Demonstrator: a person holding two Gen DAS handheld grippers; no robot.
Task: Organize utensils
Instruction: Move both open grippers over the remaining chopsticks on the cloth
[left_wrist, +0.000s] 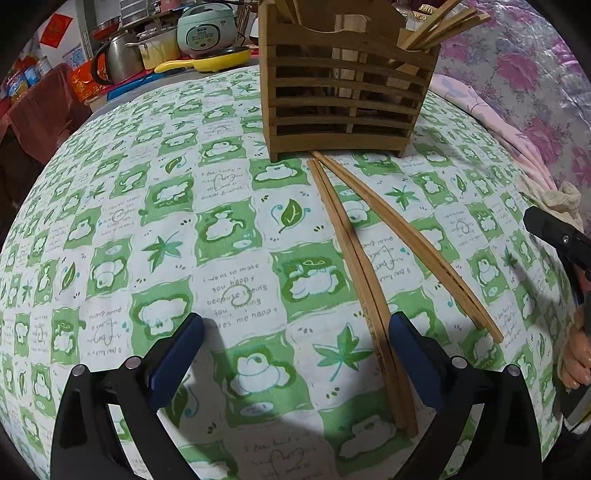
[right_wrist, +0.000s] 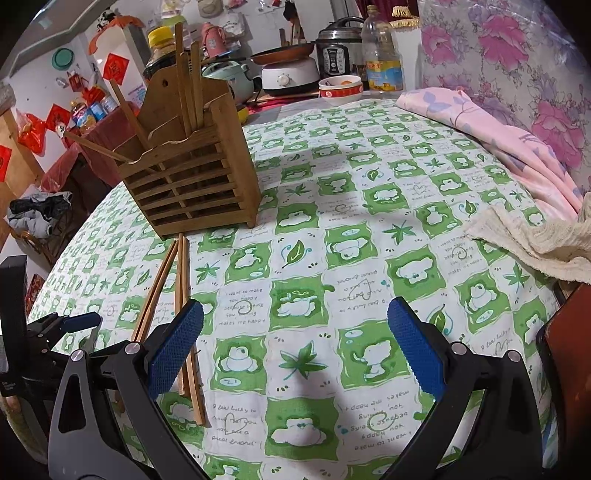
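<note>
Left hand-held gripper (left_wrist: 295, 354): jaws spread wide apart with nothing between the blue pads (left_wrist: 177, 354); it hangs above the counter, pointing steeply down; the right pad sits just beside the near ends of one chopstick pair, and whether it touches them I cannot tell
Right hand-held gripper (right_wrist: 295, 347): jaws wide apart and empty; blue ribbed pads (right_wrist: 415, 347) over bare cloth; its left pad overlaps the near ends of the loose chopsticks in the right wrist view
Loose chopsticks (left_wrist: 364, 280): four wooden sticks lying flat on the counter in two pairs; far tips meet right at the foot of the holder and the pairs fan apart toward the camera; seen too in the right wrist view (right_wrist: 155, 291)
Chopstick holder (left_wrist: 340, 92): slatted wooden box standing upright on the counter, several chopsticks (left_wrist: 439, 26) already leaning out of it; also at the left of the right wrist view (right_wrist: 192, 166)
Counter (left_wrist: 229, 206): covered with a green and white checked cloth printed with bears and leaves
Pink cloth (right_wrist: 491, 136): lies on the far right edge of the counter, a cream towel (right_wrist: 535, 240) just nearer
Background: rice cooker (left_wrist: 205, 27), kettle (left_wrist: 118, 55) and yellow pan (left_wrist: 218, 61) beyond the counter; red and white bowl (right_wrist: 340, 88) and oil bottle (right_wrist: 382, 55) at the far edge
</note>
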